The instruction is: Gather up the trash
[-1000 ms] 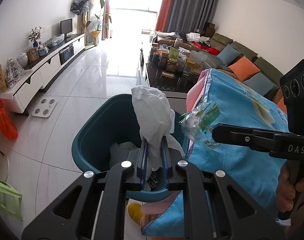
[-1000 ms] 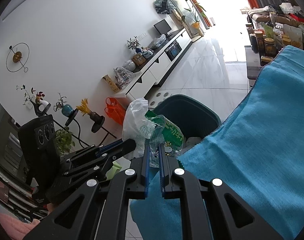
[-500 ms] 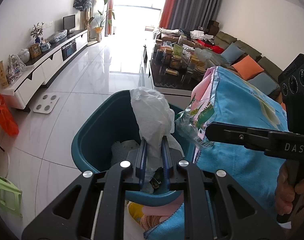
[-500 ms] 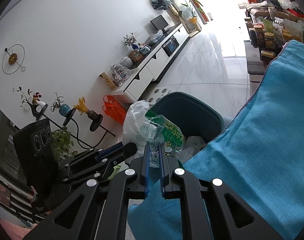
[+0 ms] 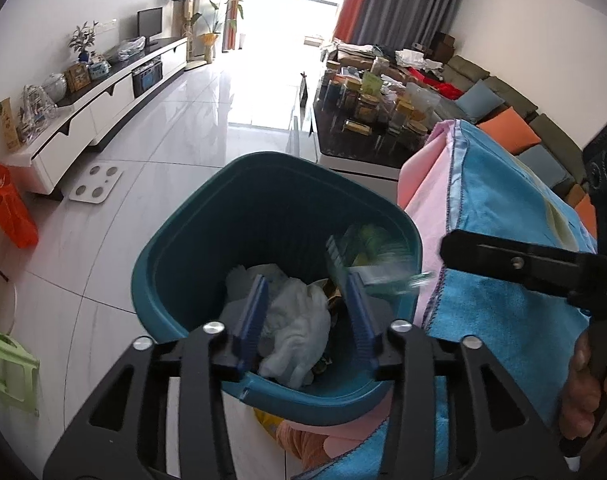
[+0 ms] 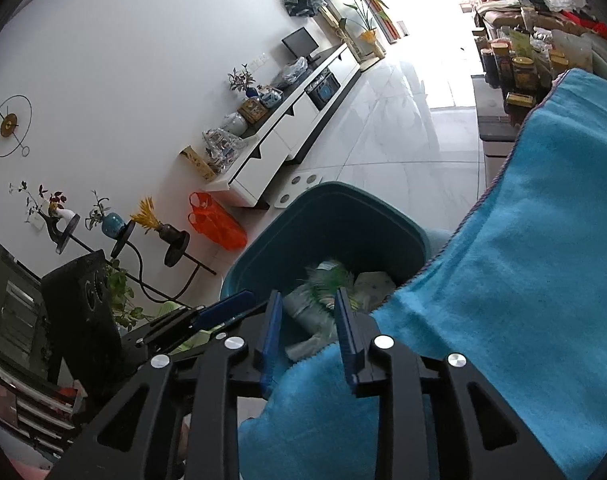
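A teal trash bin (image 5: 175, 248) stands on the floor beside the blue-covered table (image 5: 515, 216). My left gripper (image 5: 305, 312) is open above the bin, empty. The white crumpled tissue (image 5: 299, 320) lies inside the bin below it. A green and clear plastic wrapper (image 5: 379, 256) is blurred, falling into the bin at its right side. My right gripper (image 6: 307, 320) is open over the bin (image 6: 343, 216) rim, and the wrapper (image 6: 323, 284) drops just beyond its fingertips. The right gripper's arm (image 5: 515, 260) shows at the right of the left wrist view.
A blue towel (image 6: 523, 280) covers the table edge next to the bin. A dark coffee table (image 5: 367, 136) with jars stands behind. A white TV cabinet (image 5: 95, 108) runs along the left wall. An orange bag (image 5: 7, 208) and green stool (image 5: 7, 360) sit on the floor.
Both grippers opened. The white tissue dropped from the left gripper into the bin, and the plastic wrapper left the right gripper and is falling in.
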Available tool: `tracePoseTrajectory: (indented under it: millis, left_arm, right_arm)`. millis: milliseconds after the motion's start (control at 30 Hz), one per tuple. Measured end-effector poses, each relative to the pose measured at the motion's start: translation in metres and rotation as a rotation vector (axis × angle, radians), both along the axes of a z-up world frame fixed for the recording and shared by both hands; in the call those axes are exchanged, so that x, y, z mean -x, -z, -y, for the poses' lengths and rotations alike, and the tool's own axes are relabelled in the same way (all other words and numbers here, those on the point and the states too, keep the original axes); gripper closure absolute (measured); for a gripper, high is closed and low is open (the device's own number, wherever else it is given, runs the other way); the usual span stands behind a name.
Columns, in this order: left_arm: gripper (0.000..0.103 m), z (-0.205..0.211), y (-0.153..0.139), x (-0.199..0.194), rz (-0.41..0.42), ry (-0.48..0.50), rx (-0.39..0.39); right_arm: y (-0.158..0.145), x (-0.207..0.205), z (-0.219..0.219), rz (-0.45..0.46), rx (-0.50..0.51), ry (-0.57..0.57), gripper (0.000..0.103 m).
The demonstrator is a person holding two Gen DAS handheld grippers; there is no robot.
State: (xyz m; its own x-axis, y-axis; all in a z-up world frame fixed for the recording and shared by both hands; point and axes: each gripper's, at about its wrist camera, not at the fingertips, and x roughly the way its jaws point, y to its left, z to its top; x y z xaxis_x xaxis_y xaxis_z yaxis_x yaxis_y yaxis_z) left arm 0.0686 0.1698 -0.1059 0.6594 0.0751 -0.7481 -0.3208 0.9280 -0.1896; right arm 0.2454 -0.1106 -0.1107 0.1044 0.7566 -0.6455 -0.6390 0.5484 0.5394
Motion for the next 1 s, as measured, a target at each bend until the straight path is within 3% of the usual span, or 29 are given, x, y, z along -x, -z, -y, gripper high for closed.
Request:
tracePoseTrajectory:
  millis: [67, 267, 433, 500, 700, 833, 1000]
  left_arm:
    - [0.053, -0.001, -0.002, 0.002, 0.011, -0.012, -0.010]
    - [0.045, 0.001, -0.013, 0.016, 0.054, -0.014, -0.012]
    - [0.012, 0.024, -0.035, 0.037, 0.162, 0.045, -0.042]
    - [0.006, 0.037, -0.042, 0.046, 0.208, 0.073, -0.051]
    - [0.006, 0.090, -0.058, 0.053, 0.304, 0.145, -0.062]
    - [0.006, 0.129, -0.063, 0.046, 0.346, 0.201, -0.074]
    - [0.006, 0.173, -0.070, 0.038, 0.405, 0.249, -0.116]
  right_arm:
    - [-0.002, 0.000, 0.006, 0.004, -0.007, 0.019, 0.067]
    - [-0.011, 0.005, 0.024, 0.038, -0.022, 0.033, 0.066]
    - [-0.029, 0.025, 0.058, 0.173, -0.016, 0.069, 0.041]
    - [-0.036, 0.036, 0.080, 0.243, 0.001, 0.126, 0.027]
    - [-0.048, 0.069, 0.145, 0.426, 0.062, 0.303, 0.008]
    - [-0.054, 0.091, 0.186, 0.549, 0.132, 0.442, 0.007]
    - [-0.054, 0.107, 0.230, 0.604, 0.169, 0.585, 0.007]
